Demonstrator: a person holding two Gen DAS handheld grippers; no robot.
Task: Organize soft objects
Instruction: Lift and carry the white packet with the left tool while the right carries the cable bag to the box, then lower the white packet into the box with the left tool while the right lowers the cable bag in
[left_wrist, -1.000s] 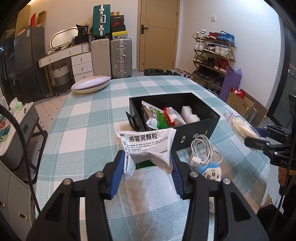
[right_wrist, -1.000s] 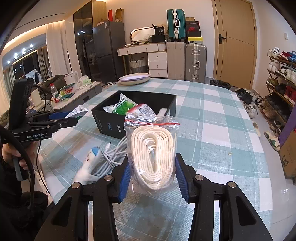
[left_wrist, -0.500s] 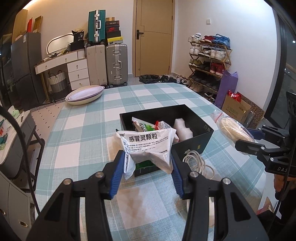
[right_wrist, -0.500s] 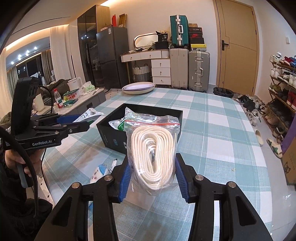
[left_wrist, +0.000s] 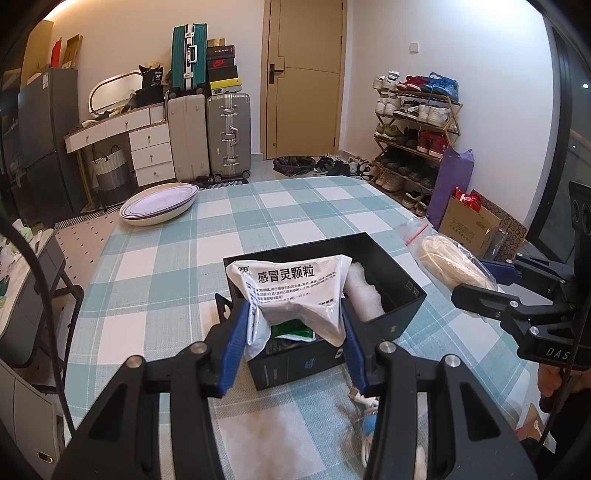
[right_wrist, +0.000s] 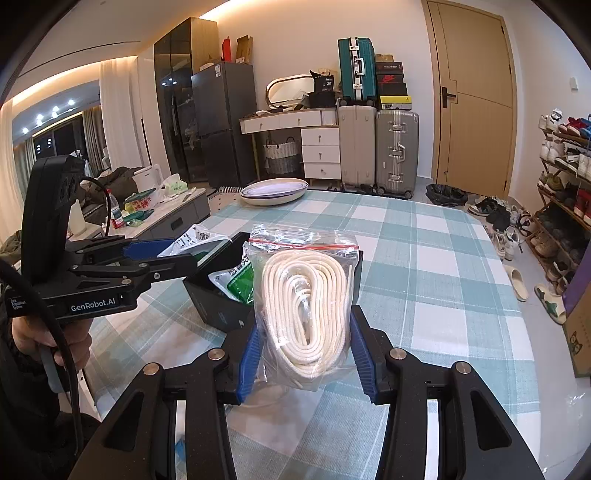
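Note:
My left gripper (left_wrist: 291, 345) is shut on a white medicine packet (left_wrist: 291, 291) with black Chinese print, held above the near end of an open black box (left_wrist: 402, 291). The box holds a green packet (left_wrist: 291, 328) and a white soft bundle (left_wrist: 364, 295). My right gripper (right_wrist: 306, 356) is shut on a clear zip bag of coiled white rope (right_wrist: 306, 299), raised right of the box (right_wrist: 218, 310). The right gripper and its bag also show in the left wrist view (left_wrist: 454, 266); the left gripper shows in the right wrist view (right_wrist: 166, 258).
The box stands on a table with a teal checked cloth (left_wrist: 177, 266). A white oval dish (left_wrist: 159, 205) sits at the far left edge. A white cable and a small blue toy (left_wrist: 369, 424) lie near the front edge. Suitcases, drawers and a shoe rack line the walls.
Both grippers have risen and moved toward the box with their loads. The medicine packet now hangs over the box's near end; the cable and toy have dropped lower in view.

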